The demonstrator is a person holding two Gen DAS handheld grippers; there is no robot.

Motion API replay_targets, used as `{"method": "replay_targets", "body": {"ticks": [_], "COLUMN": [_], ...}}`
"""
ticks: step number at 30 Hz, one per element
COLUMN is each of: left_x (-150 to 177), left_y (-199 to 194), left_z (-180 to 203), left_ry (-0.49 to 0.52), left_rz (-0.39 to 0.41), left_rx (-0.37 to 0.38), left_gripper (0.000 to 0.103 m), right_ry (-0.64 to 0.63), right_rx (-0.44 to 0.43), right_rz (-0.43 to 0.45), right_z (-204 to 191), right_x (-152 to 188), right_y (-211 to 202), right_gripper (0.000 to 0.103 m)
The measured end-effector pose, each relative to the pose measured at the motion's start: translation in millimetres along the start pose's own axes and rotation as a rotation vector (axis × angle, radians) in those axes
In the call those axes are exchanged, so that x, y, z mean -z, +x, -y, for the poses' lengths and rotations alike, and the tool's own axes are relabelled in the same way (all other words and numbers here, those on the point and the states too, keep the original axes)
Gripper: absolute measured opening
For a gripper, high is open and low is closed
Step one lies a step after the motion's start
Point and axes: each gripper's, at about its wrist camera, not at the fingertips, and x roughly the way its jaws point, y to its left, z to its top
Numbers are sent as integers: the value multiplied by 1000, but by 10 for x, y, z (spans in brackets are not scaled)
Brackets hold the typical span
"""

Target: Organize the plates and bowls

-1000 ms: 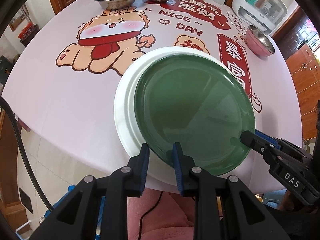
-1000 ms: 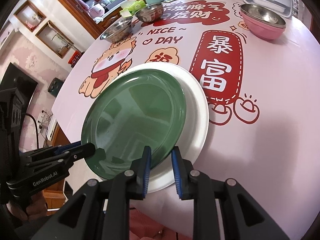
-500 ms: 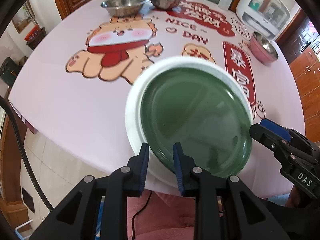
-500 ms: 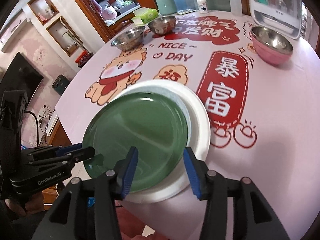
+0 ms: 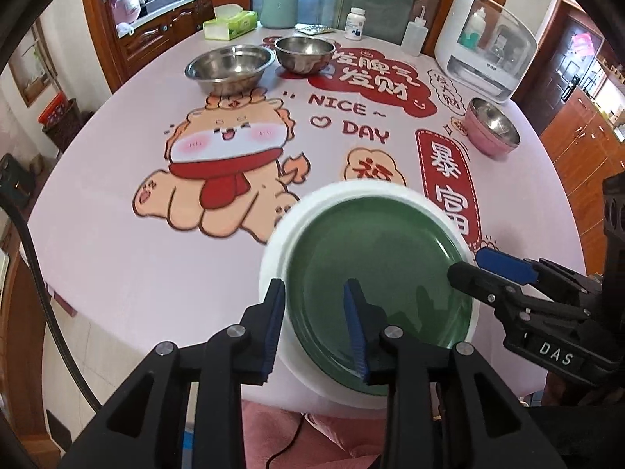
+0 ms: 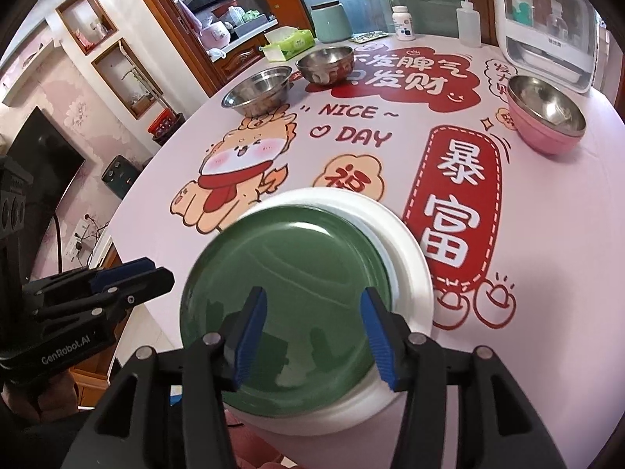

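Left wrist view shows the left gripper [image 5: 314,322] raised above the near rim of the green plate [image 5: 381,285]; its jaws have just been opening and stand a little apart, pinching nothing, with the plate edges only seen below between them. The green plate lies on the white plate [image 5: 273,258] at the near edge of the round table [image 5: 117,265], shifted so that the white rim shows as a crescent at about 10 o'clock. From the right wrist view the right gripper [image 6: 314,336] is spread wider, its jaws have also just been opening, and it too holds nothing above the green plate [image 6: 289,273]. Plates seem stacked; the bowls are not yet gathered. The wide steel bowl [image 5: 230,66] and the small steel bowl [image 5: 304,52] stand just beside each other at 12 o'clock, and the pink bowl [image 5: 492,133] stands well apart at 2 o'clock. To do this step well, I think both grippers should lift straight clear so no pad catches a rim and drags the stack over the table edge, and the next bowl should be taken by its rim, not its slippery wall.
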Motion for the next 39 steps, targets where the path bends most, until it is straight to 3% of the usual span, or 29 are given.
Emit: {"method": "replay_targets", "body": {"ticks": [6, 22, 39], "left_x": [-202, -846, -1644], "left_y": [-28, -71, 56], "left_z": [-183, -904, -1644], "left_ry": [34, 102, 195], "left_rz": [14, 11, -12], "left_rx": [17, 47, 88], "left_gripper": [32, 49, 51], "right_ry": [29, 116, 237], "right_rx": [18, 103, 187], "right_rz": [46, 88, 164], "right_z": [-151, -744, -1270], "right_x": [-133, -535, -979], "right_y": [31, 329, 710], "right_gripper": [60, 61, 70]}}
